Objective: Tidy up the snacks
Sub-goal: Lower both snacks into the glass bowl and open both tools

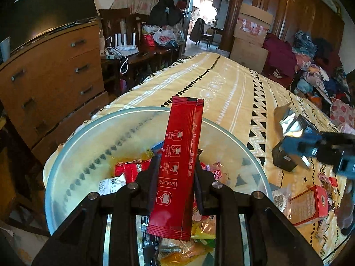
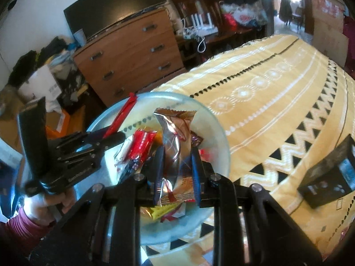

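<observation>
Your left gripper (image 1: pixel 176 177) clamps a long red sachet (image 1: pixel 177 166) upright over the glass bowl (image 1: pixel 73 146), which sits at the near left end of the yellow patterned cloth (image 1: pixel 221 88). Your right gripper (image 2: pixel 177 166) pinches a foil-wrapped snack (image 2: pixel 175 137) above the same bowl of snacks.

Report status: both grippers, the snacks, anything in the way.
Left gripper shut on red sachet, over glass bowl. Right gripper shut on foil snack, over same bowl. Bowl part-filled; red box on bedspread. Nothing blocking.
</observation>
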Tool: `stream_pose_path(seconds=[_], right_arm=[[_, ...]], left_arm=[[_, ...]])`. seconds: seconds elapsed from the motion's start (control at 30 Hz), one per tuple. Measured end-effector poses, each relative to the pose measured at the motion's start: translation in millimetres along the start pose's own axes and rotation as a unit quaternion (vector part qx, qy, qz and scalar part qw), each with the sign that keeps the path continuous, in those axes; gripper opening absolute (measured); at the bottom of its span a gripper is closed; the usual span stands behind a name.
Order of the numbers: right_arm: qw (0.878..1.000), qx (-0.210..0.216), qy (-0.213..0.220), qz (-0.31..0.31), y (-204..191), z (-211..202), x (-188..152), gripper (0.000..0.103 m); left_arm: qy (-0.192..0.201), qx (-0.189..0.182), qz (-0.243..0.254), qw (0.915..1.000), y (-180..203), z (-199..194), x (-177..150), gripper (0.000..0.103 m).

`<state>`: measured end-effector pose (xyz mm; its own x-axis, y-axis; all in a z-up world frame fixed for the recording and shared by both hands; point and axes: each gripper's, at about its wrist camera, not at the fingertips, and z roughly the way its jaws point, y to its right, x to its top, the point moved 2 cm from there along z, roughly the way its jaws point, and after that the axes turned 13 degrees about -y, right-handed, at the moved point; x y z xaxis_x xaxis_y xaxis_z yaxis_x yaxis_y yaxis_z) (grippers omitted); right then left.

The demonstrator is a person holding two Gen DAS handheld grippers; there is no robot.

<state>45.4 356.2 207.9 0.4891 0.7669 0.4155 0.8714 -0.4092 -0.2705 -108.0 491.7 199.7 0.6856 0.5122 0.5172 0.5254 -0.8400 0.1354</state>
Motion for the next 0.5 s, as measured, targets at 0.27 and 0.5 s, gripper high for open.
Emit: stream_pose_path(seconds=[0.27,0.5], right_arm=[[1.0,0.008,-0.016,-0.007,-14,19,7,0.023],[1.0,0.011,-0.019,-0.003,-15,24,12,0.024]], left_arm=[[-0.016,0.003,0.002,0.9999,1,21,12,0.028],[-0.025,0.007,-0.001,0.9997,1,30,15,0.028]])
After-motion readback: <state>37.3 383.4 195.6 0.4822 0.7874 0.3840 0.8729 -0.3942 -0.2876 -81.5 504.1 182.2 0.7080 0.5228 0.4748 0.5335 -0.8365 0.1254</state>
